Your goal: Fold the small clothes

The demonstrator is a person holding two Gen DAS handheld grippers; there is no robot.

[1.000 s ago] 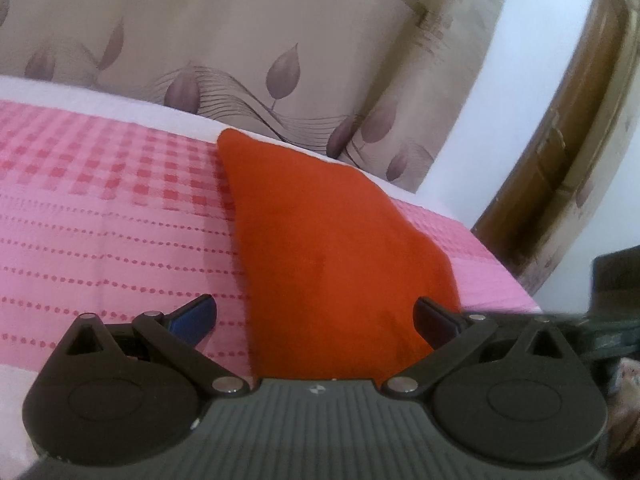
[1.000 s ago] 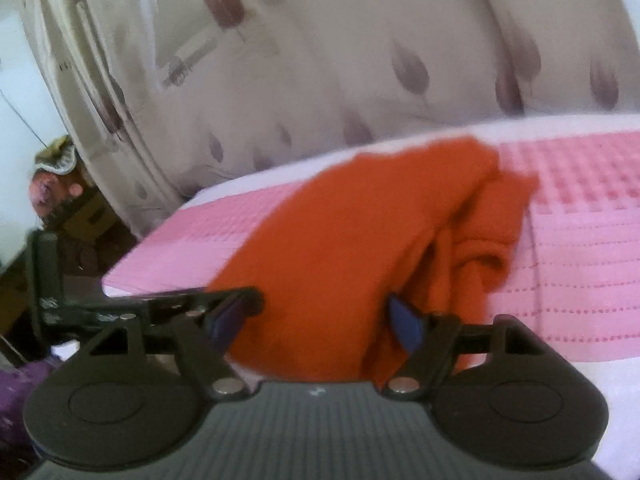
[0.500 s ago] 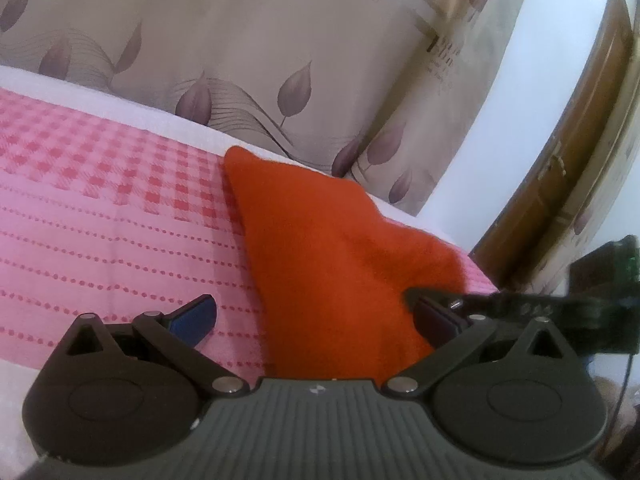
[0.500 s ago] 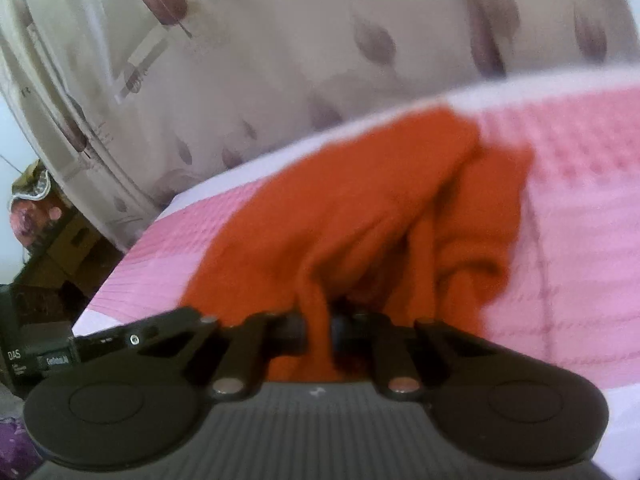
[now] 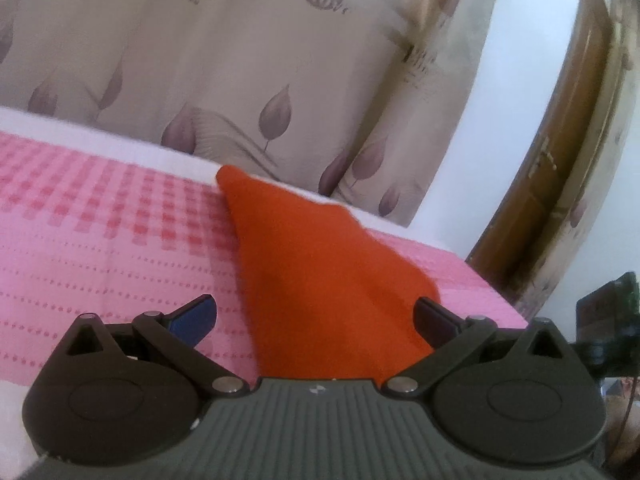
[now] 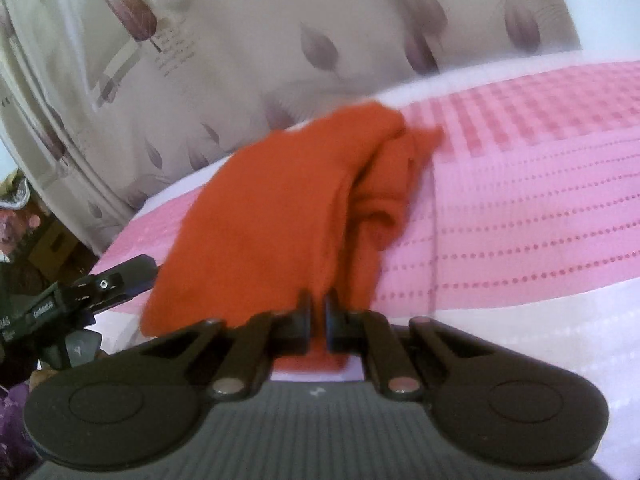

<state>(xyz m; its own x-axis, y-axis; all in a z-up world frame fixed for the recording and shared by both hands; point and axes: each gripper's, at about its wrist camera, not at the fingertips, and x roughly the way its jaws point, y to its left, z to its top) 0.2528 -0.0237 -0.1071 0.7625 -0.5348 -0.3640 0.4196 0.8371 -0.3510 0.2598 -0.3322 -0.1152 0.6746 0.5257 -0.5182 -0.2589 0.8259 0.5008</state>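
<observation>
An orange cloth (image 5: 316,272) lies on the pink patterned bedspread (image 5: 100,240), running from the far bed edge toward me. My left gripper (image 5: 316,320) stands open, its blue-padded fingers on either side of the cloth's near end without pressing it. In the right wrist view the same orange cloth (image 6: 280,208) is bunched into folds on its right side. My right gripper (image 6: 318,320) is shut on the cloth's near edge, with a strip of orange pinched between the pads. The other gripper's black body (image 6: 80,292) shows at the left of that view.
A beige curtain with purple leaf prints (image 5: 240,80) hangs behind the bed. A brown wooden door frame (image 5: 560,160) and a white wall stand to the right. White sheet (image 6: 540,320) borders the bedspread at the near edge. Clutter (image 6: 24,220) sits beyond the bed's left end.
My right gripper went from open around the cloth's near edge to shut on it, then shifted a little with the cloth. My left gripper stayed open and tilted up slightly.
</observation>
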